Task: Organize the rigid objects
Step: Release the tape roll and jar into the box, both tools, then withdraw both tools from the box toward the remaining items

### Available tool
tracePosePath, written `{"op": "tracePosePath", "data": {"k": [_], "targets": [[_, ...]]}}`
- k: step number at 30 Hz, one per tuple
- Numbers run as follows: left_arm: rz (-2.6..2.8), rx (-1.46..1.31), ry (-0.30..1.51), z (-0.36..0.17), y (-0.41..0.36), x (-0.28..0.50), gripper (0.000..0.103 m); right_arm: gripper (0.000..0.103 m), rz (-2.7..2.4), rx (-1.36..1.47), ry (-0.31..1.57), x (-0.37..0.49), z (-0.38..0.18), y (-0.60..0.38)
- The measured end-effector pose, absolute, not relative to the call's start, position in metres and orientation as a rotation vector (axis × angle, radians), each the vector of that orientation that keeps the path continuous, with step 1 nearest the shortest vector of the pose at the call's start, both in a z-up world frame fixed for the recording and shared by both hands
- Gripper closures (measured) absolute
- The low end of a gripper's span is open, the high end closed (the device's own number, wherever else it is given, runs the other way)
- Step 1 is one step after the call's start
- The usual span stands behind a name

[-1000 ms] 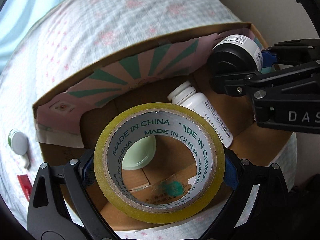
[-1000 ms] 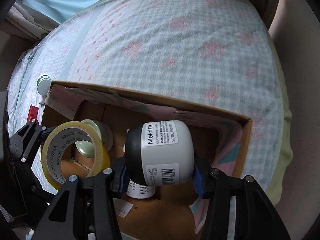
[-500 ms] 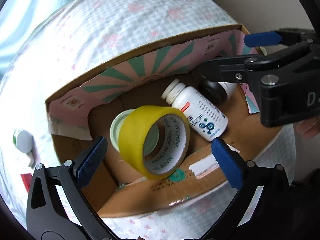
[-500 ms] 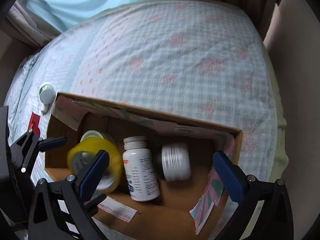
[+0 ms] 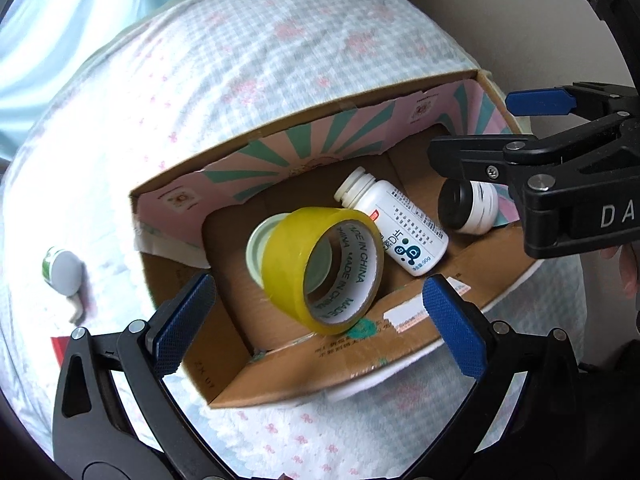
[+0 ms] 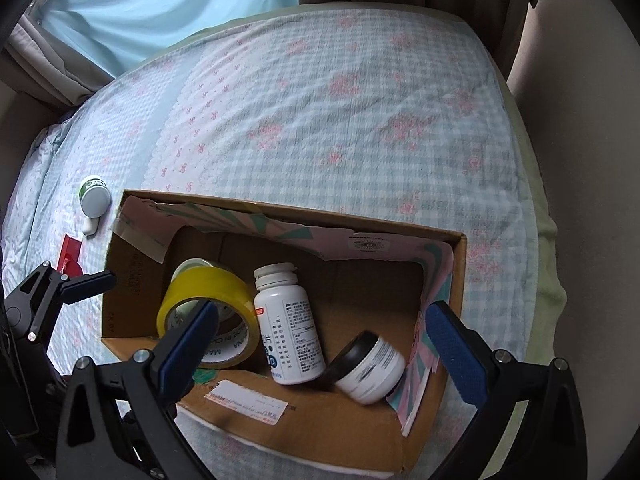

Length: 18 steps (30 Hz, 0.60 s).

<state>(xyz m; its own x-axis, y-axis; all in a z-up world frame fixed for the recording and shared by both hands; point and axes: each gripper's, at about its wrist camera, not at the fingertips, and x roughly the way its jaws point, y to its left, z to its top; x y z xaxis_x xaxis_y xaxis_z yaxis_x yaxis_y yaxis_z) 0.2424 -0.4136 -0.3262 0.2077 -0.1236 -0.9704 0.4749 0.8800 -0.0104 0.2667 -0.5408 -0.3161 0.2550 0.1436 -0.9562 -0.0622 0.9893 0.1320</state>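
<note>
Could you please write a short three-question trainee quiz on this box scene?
1. True or false: the tape roll lies inside the box.
2. Which lies between the tape roll and the jar: A) a red card, B) the white bottle, C) a spoon?
3. What does the left tool hold?

Key: 1 true; 2 B; 3 nothing, its jaws stand open above the box.

checked bedsheet (image 6: 360, 128), pale blue curtain (image 6: 160, 4)
</note>
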Motion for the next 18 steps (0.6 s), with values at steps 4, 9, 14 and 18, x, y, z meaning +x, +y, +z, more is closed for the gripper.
{"op": "tracePosePath", "data": {"k": [4, 9, 14, 18], "targets": [[-0.416, 0.297, 1.281, -0.308, -0.403, 0.235, 0.000, 0.000, 0.132, 0.061, 1.284, 0.261, -0.299, -0.537], [-0.401, 0.271, 1.243, -0.278, -0.389, 0.223, 0.000, 0.000, 0.121, 0.052, 1.257, 0.250, -0.267, -0.530], [-0.377, 0.242, 1.193, -0.236, -0.367, 0.206, 0.000, 0.000, 0.100, 0.042, 1.225, 0.236, -0.229, -0.521], [-0.338, 0.222, 1.157, -0.207, -0.343, 0.192, 0.000, 0.000, 0.107, 0.056, 1.216, 0.221, -0.202, -0.511]]}}
